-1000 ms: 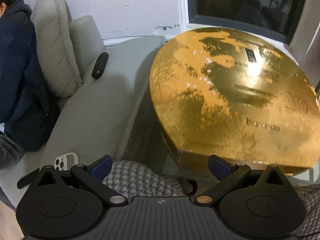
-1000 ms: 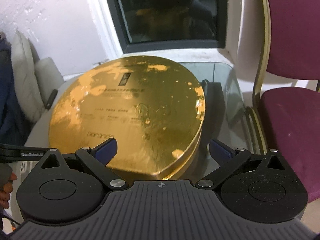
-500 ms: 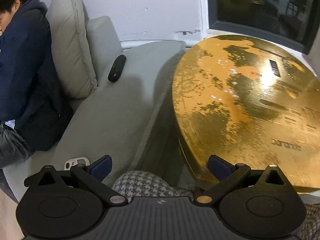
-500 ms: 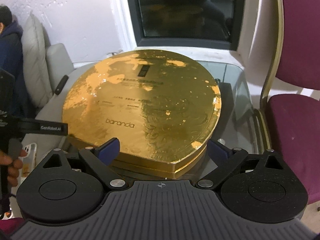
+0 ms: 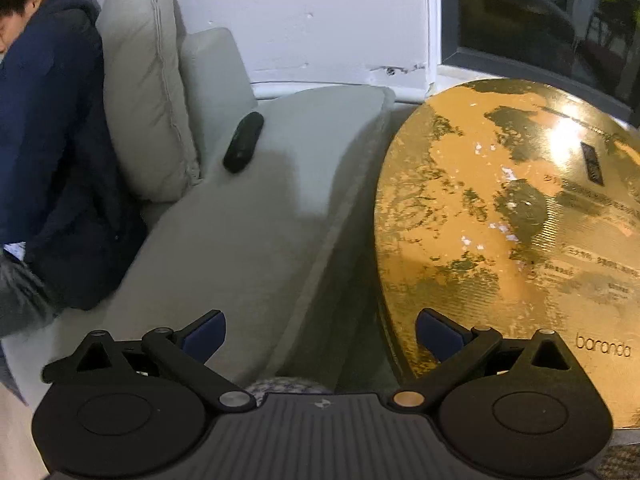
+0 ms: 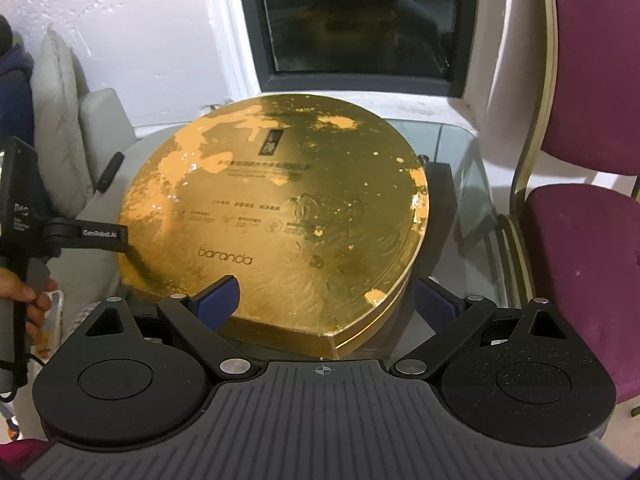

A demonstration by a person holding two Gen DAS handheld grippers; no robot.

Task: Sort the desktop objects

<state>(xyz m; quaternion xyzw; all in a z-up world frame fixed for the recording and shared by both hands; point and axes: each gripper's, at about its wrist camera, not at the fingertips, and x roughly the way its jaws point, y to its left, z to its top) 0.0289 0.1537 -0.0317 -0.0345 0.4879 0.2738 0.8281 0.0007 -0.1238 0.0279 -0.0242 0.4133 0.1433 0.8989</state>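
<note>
A big round gold box (image 6: 280,208) marked "baranda" lies on a glass table (image 6: 460,184), with its pointed corner towards me. My right gripper (image 6: 326,300) hovers open over that corner; its pads do not touch the box, and its jaws narrowed slightly a moment ago. My left gripper (image 5: 320,336) is open above the gap between the box (image 5: 500,220) and a grey sofa seat (image 5: 248,220). Its jaws have just been closing, with nothing gripped between them. One of its fingers (image 6: 100,234) shows at the box's left rim.
A black remote (image 5: 243,142) lies on the sofa seat beside a cushion (image 5: 144,88). A person in a navy hoodie (image 5: 48,152) sits at the far left. A purple chair (image 6: 580,240) stands right of the table. A dark window (image 6: 352,20) is behind.
My left gripper has moved left, off the box and towards the sofa, and its jaws have narrowed slightly. In the right view the left gripper has come in at the box's left rim.
</note>
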